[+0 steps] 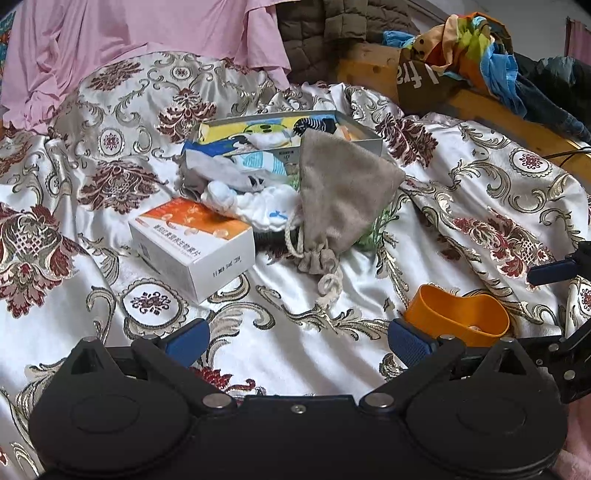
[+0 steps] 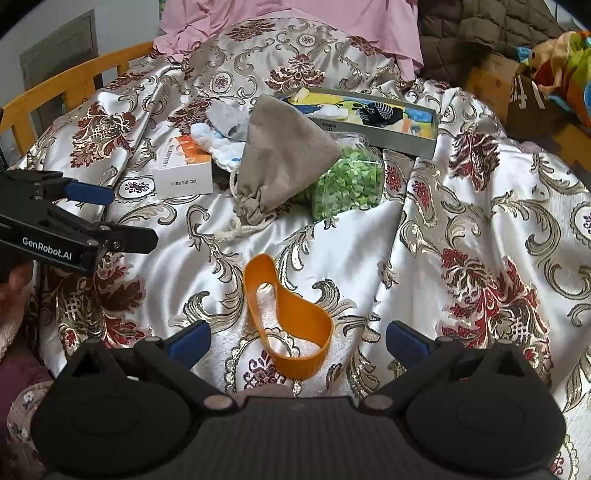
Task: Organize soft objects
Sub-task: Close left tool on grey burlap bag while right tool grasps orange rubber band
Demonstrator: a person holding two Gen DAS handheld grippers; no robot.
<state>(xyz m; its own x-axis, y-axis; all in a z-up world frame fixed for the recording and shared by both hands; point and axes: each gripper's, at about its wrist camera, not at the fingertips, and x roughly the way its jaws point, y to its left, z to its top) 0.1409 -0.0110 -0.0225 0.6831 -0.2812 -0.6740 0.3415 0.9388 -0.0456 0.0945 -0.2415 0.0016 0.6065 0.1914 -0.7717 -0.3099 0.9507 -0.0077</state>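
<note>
1. The left gripper occupies the lower part of the left wrist view. Its jaws stand wide apart and hold nothing; only the brocade bedspread lies between the blue pads.
2. The right gripper occupies the lower part of the right wrist view. Its jaws are likewise spread, and the near end of the orange silicone band lies on the fabric between them. No contact between pads and band is visible.
3. In the left wrist view the same band appears at lower right, just beside the left gripper's right-hand pad.
4. The grey drawstring pouch lies at frame centre in the left wrist view, cinched mouth toward the camera, cord trailing onto the bedspread.
5. In the right wrist view the pouch overlaps a clear bag of green pieces to its right.
6. A white-and-orange carton sits left of the pouch. White and grey baby socks are heaped between the carton and an open grey box containing patterned socks.
7. Pink fabric fills the upper left; a quilted brown jacket sits at upper centre.
</note>
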